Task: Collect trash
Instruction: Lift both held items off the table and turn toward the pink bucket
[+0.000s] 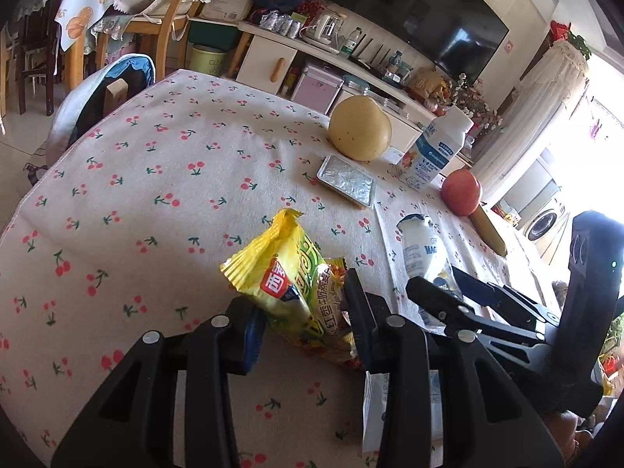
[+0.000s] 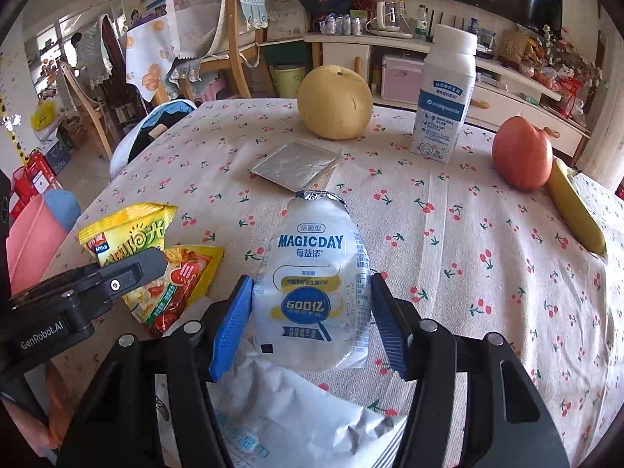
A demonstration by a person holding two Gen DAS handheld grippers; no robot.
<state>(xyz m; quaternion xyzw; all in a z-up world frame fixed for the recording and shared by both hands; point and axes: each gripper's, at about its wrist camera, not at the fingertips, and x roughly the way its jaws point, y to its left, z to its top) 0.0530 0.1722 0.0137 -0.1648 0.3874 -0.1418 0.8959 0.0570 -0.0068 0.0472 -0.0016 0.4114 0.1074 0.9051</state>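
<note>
A yellow snack wrapper sits between the fingers of my left gripper, which is shut on it just above the cherry-print tablecloth. In the right wrist view the same wrapper shows at the left, with one left finger across it. My right gripper is shut on a squashed clear Magicday drink bottle with a foil lid, its blue pads pressing both sides. In the left wrist view the right gripper and the bottle are at the right.
Farther back on the table stand a yellow pear, a white milk bottle, a red apple and a banana. A foil tray lies in the middle. A white wipes packet lies under my right gripper. A pink bin stands left.
</note>
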